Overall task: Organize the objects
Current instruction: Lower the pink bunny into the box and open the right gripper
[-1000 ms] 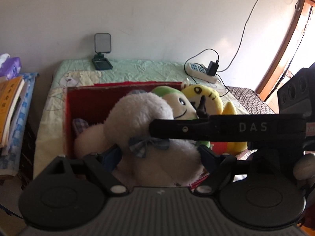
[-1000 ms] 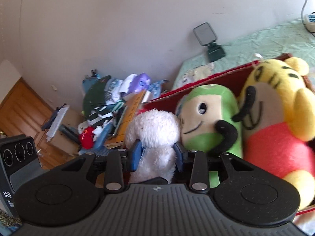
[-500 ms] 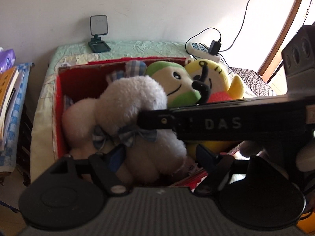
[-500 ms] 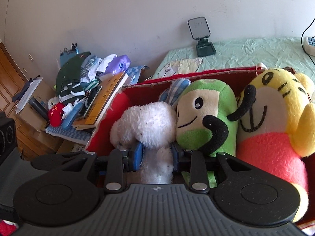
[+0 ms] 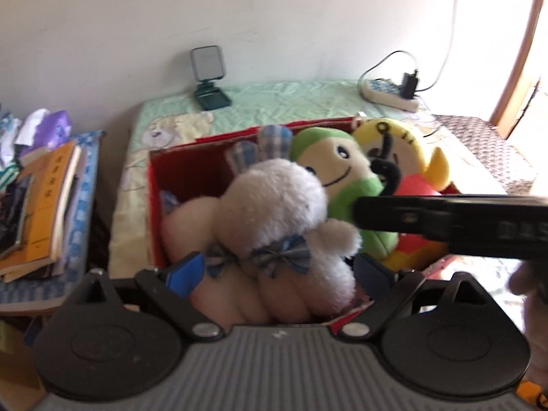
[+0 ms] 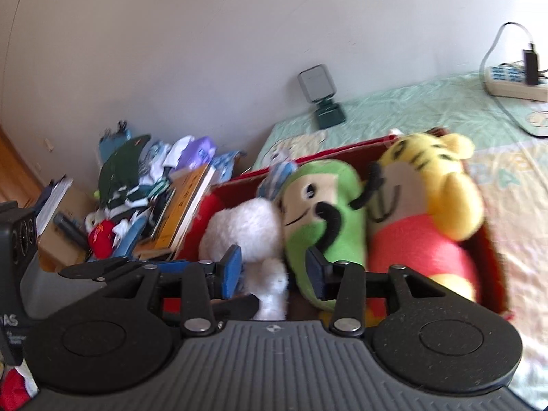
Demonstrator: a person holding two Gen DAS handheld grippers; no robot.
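Note:
A red box (image 5: 154, 185) (image 6: 493, 267) on the bed holds three plush toys. A white plush rabbit (image 5: 274, 205) (image 6: 243, 233) with checked bows sits at the left, a green plush (image 5: 332, 171) (image 6: 322, 212) in the middle, a yellow and red tiger plush (image 5: 400, 150) (image 6: 431, 205) at the right. My left gripper (image 5: 279, 270) is open, its fingers either side of the rabbit's body at the box's near edge. My right gripper (image 6: 272, 270) is open, its blue pads apart around the rabbit's arm, not pressing it. The right gripper's black body (image 5: 445, 219) crosses the left wrist view.
A pile of books and clutter (image 5: 41, 191) (image 6: 164, 205) stands left of the bed. A phone stand (image 5: 209, 78) (image 6: 322, 92) and a power strip (image 5: 390, 92) (image 6: 517, 82) lie on the green bedsheet (image 5: 291, 102) by the wall.
My right gripper has opened off the white rabbit's arm and drawn back a little. The left gripper view has shifted, its fingers still wide around the rabbit.

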